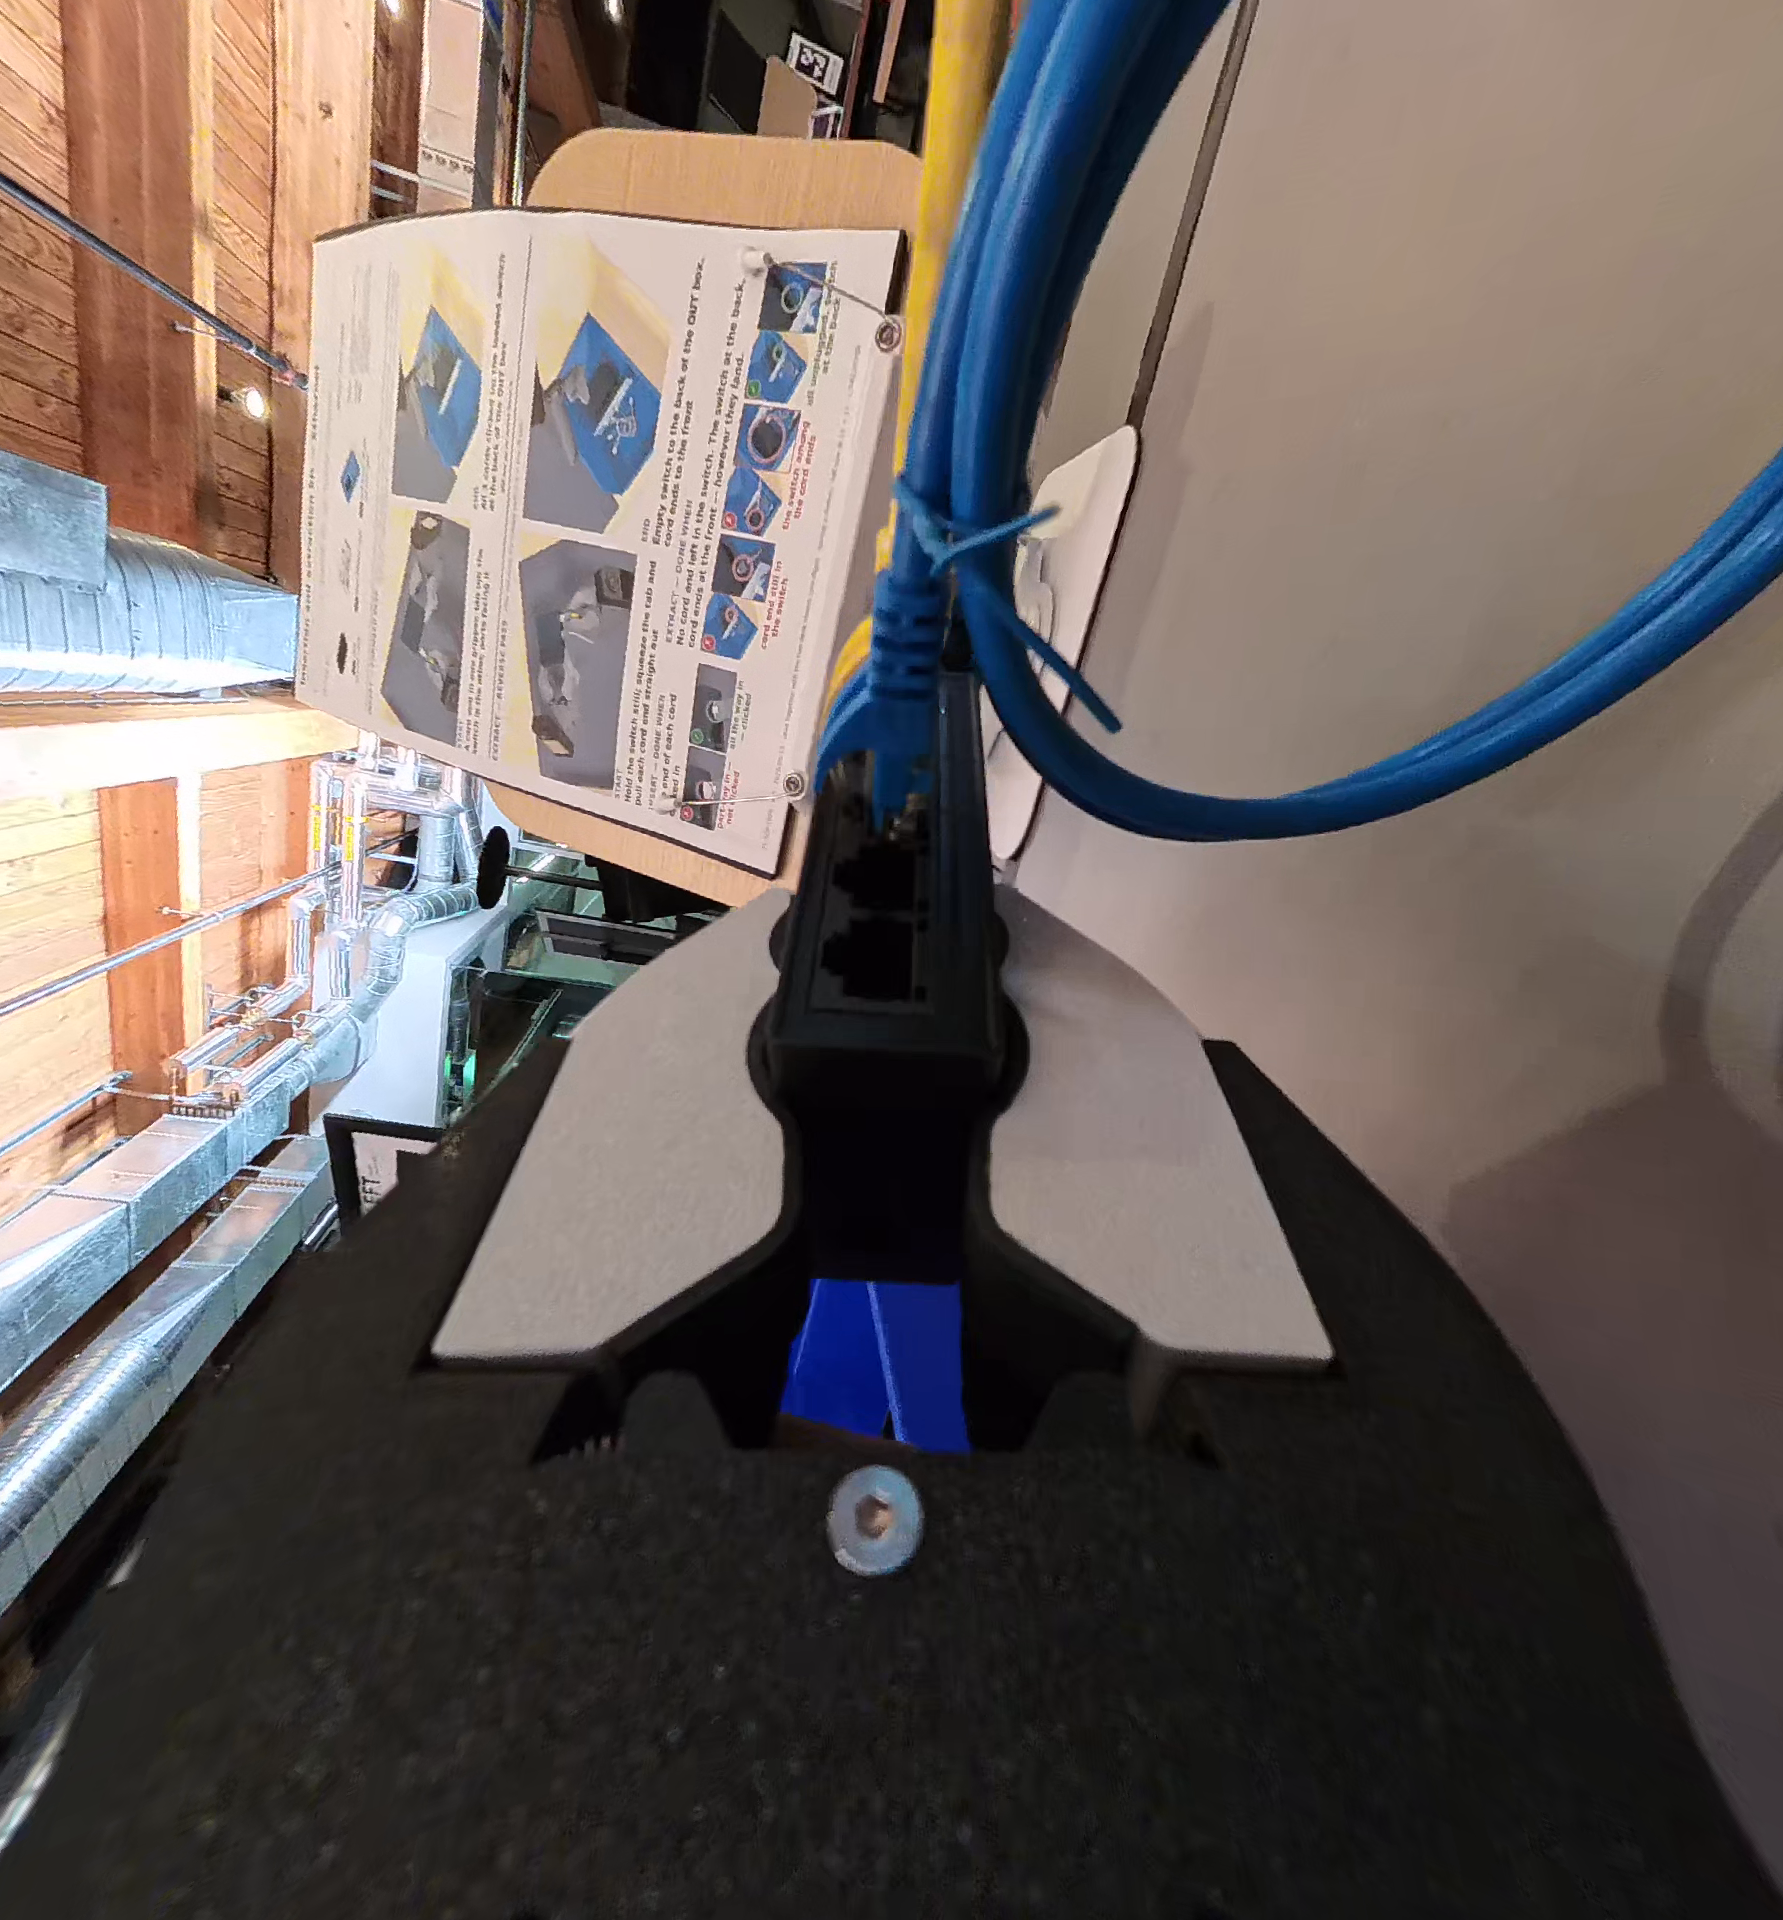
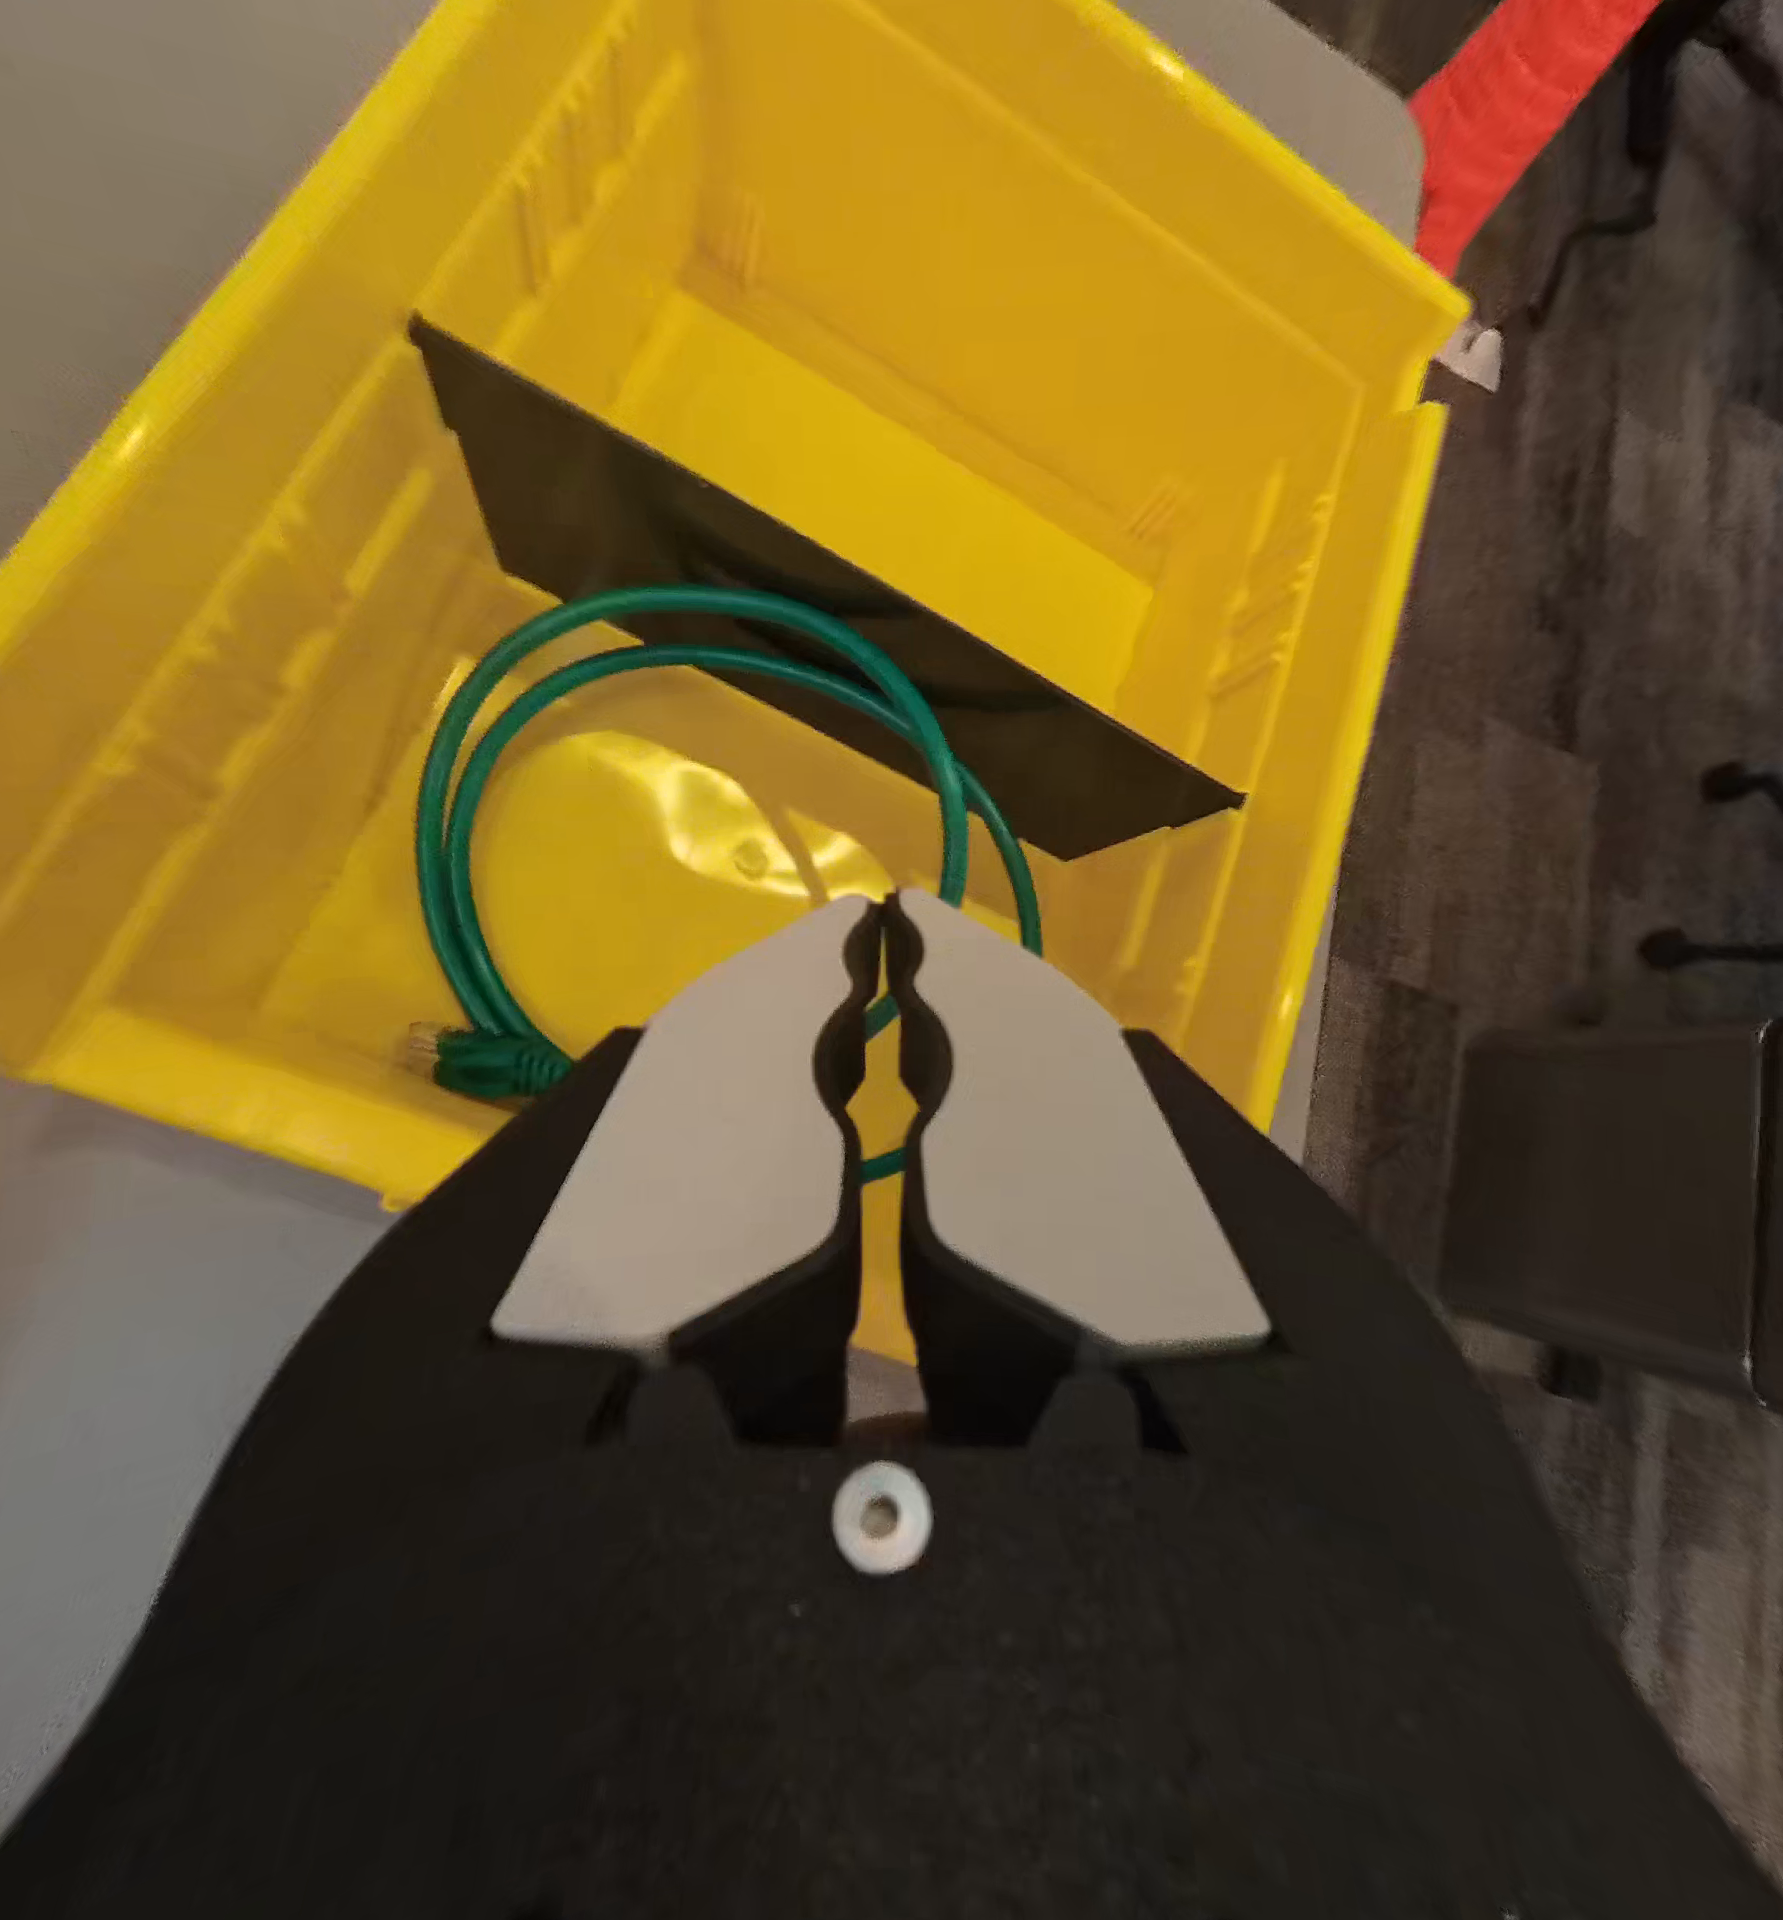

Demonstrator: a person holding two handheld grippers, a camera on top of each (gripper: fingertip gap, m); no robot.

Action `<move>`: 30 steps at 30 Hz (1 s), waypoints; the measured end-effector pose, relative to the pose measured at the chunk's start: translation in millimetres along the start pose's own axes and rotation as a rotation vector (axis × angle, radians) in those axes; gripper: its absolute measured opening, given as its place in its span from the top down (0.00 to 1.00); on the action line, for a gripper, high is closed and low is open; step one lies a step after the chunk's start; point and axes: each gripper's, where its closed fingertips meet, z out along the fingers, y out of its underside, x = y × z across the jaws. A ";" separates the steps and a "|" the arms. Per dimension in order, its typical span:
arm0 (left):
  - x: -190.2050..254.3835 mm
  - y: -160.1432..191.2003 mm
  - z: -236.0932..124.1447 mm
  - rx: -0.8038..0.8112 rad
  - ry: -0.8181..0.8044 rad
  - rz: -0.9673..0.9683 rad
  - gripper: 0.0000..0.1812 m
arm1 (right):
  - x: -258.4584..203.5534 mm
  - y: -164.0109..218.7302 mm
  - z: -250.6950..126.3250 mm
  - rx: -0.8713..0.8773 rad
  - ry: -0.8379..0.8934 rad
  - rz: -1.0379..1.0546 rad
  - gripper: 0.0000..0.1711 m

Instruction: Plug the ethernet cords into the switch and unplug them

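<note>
My left gripper (image 1: 887,925) is shut on the black switch (image 1: 882,997), its grey fingers (image 1: 658,1091) pressing both sides. The switch's ports face up in the view, and the two nearest ports are empty. A blue ethernet plug (image 1: 902,665) sits in a far port, and its blue cord (image 1: 1386,769), bundled with a tie, loops off to the right. My right gripper (image 2: 885,914) is shut with nothing between the tips. It hovers over a yellow bin (image 2: 243,520) where a green ethernet cord (image 2: 471,790) lies coiled, its plug (image 2: 482,1060) near the front wall.
A black divider (image 2: 762,582) splits the yellow bin. A printed instruction sheet (image 1: 575,499) stands behind the switch. The grey tabletop (image 1: 1489,520) carries a white pad (image 1: 1084,499). Dark floor (image 2: 1593,727) and a dark box (image 2: 1614,1195) lie right of the bin.
</note>
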 end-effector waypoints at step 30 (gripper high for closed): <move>-1.2 -111.7 -67.1 0.728 0.504 -0.449 0.84 | -310.8 -123.7 -136.2 0.849 -0.970 -0.799 0.83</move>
